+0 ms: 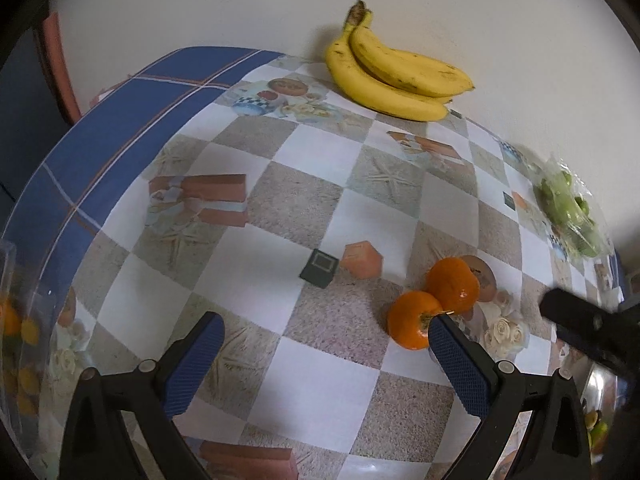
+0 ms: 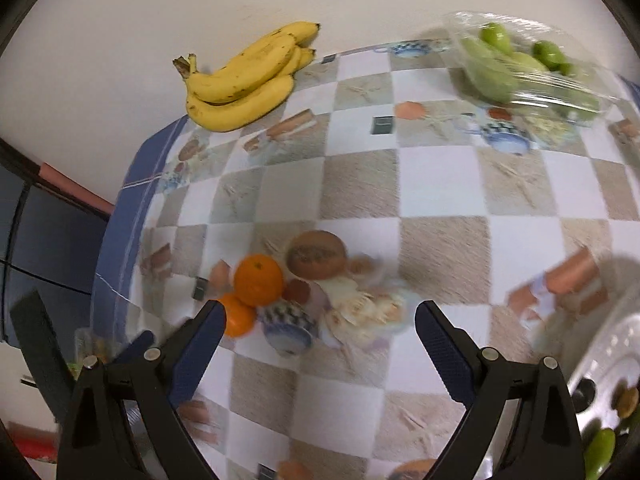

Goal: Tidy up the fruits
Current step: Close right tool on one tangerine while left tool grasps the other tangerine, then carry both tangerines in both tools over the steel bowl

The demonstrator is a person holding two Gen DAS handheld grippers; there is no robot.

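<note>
Two oranges (image 1: 434,306) lie touching on the checked tablecloth (image 1: 320,152); they also show in the right wrist view (image 2: 256,280). A bunch of bananas (image 1: 394,74) lies by the wall, also in the right wrist view (image 2: 244,84). Green fruits in a clear plastic pack (image 1: 570,210) sit at the far right, also in the right wrist view (image 2: 520,68). My left gripper (image 1: 326,334) is open and empty, its right finger just in front of the near orange. My right gripper (image 2: 318,322) is open and empty, to the right of the oranges.
A clear container with orange and yellow fruits (image 1: 18,336) stands at the left table edge. A metal tray with green fruits (image 2: 604,412) sits at the lower right. The other gripper's dark body (image 1: 580,320) shows at the right. The white wall (image 1: 200,4) runs behind the table.
</note>
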